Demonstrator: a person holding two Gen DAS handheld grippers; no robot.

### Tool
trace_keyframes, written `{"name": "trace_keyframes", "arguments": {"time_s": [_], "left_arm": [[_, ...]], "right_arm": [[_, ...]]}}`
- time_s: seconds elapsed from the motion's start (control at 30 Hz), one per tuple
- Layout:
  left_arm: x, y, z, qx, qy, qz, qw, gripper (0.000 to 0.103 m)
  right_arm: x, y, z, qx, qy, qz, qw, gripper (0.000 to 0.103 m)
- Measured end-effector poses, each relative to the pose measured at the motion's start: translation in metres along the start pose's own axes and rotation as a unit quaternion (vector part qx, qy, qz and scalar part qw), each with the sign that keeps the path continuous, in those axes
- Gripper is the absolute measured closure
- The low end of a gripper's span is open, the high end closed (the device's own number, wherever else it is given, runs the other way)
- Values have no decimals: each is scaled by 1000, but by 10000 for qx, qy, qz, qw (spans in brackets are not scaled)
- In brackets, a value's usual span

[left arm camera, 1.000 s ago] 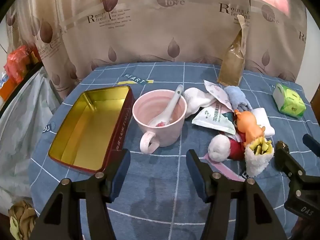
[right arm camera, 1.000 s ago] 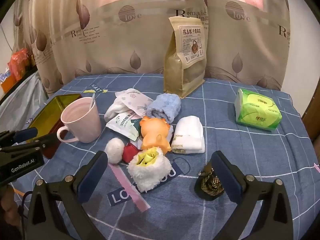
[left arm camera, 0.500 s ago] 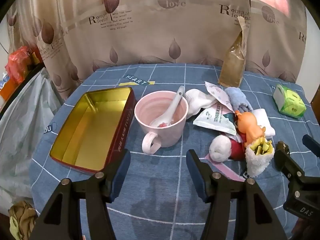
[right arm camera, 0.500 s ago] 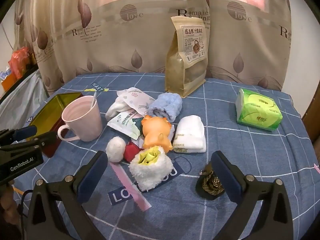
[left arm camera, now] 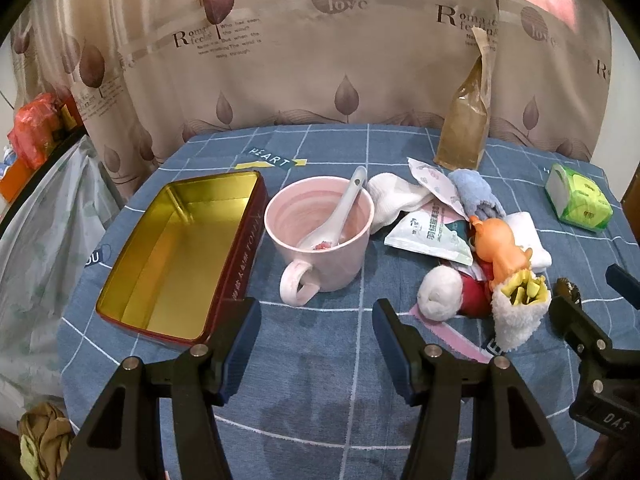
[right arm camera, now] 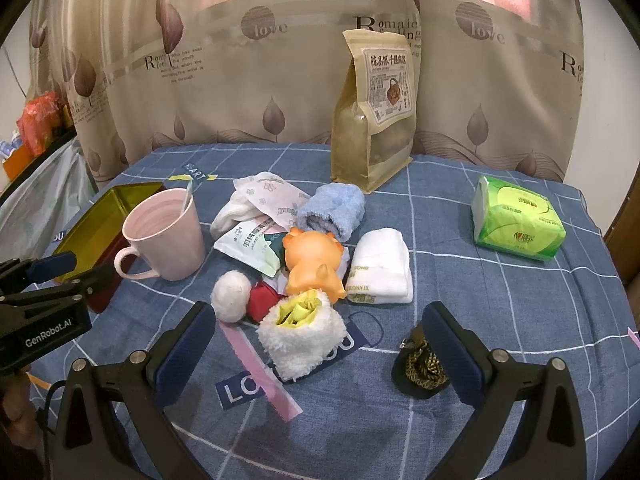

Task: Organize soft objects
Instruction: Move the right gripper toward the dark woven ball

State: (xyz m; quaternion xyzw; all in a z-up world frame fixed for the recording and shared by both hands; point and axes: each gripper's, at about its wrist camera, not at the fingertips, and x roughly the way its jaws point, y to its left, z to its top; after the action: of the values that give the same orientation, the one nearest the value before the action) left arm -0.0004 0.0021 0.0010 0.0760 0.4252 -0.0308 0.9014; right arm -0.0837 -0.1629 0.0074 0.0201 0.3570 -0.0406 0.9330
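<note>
Left wrist view: the left tool (left arm camera: 316,320) hangs wide and empty above the worktop (left arm camera: 320,380), before a pink mug (left arm camera: 320,236) beside an open gold tin (left arm camera: 180,252).

Right wrist view: the right tool (right arm camera: 320,334) gapes wide, empty, with a fluffy white sock (right arm camera: 300,334) between its fingers, touching the orange toy (right arm camera: 314,260) in the soft pile.

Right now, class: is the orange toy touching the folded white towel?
Cannot tell. In the right wrist view the orange toy overlaps the folded white towel's left edge, hiding any contact; the left wrist view overlaps them too.
</note>
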Motion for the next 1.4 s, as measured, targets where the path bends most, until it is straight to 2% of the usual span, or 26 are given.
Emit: {"name": "trace_keyframes", "arguments": {"time_s": [1.17,1.4], "left_arm": [[19,-6,-9,71,156,-108,9998,44],[21,-6,-8,65,177,-135,9997,44]], "right_arm": [[3,-14,-1,25,47,-200,9998,0],[5,-27,0,77,100,-362,9993,0]]}}
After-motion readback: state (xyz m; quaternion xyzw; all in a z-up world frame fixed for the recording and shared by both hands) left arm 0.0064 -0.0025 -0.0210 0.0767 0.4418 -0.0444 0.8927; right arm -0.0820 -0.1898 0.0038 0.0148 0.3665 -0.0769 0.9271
